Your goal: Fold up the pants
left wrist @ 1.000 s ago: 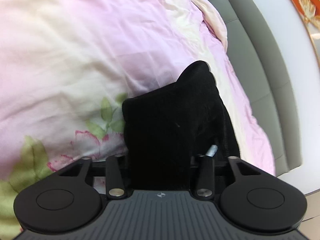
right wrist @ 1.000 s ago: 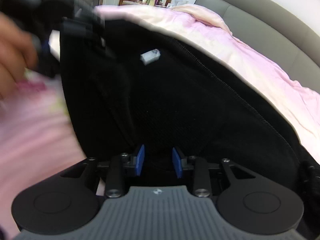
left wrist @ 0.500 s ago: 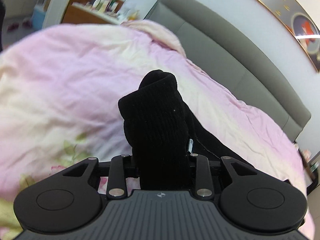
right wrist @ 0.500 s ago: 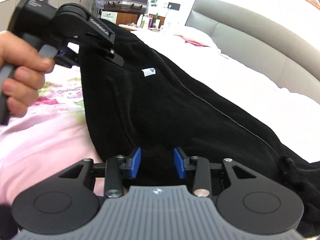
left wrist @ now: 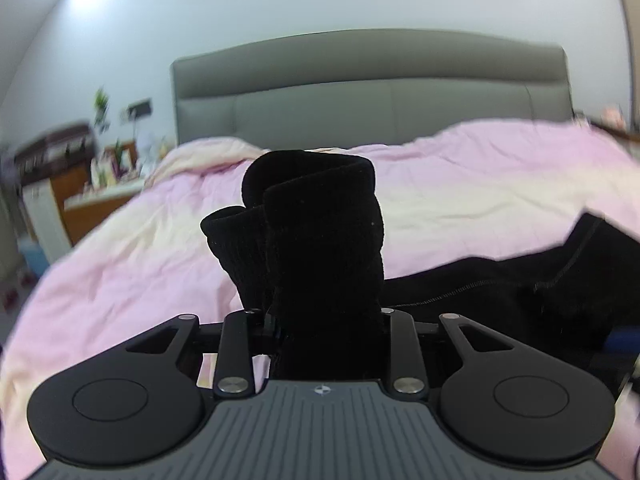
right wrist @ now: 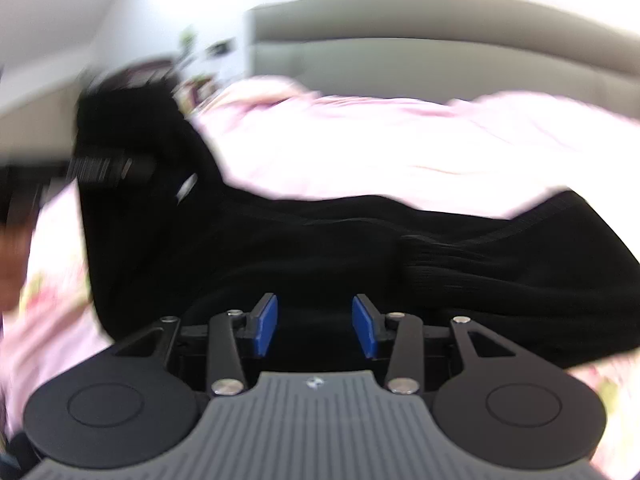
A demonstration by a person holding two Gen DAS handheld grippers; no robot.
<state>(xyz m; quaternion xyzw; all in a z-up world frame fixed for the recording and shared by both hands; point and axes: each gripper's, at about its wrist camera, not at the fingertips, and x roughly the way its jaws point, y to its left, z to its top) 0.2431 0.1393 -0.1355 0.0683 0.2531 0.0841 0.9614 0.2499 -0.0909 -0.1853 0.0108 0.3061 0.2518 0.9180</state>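
The pink duvet (left wrist: 460,184) is spreading wide up to the grey headboard (left wrist: 360,92). Your black pants (right wrist: 320,248) are draping across it, one edge trailing right. Your left gripper (left wrist: 324,320) is clamping a bunched cuff upright; your right gripper (right wrist: 316,324) is hovering with jaws apart over the fabric.

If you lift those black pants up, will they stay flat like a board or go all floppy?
Probably floppy: the black pants bunch up in folds where the left gripper pinches them. The rest sags onto the pink bedding, so they will likely drape, not stay flat.
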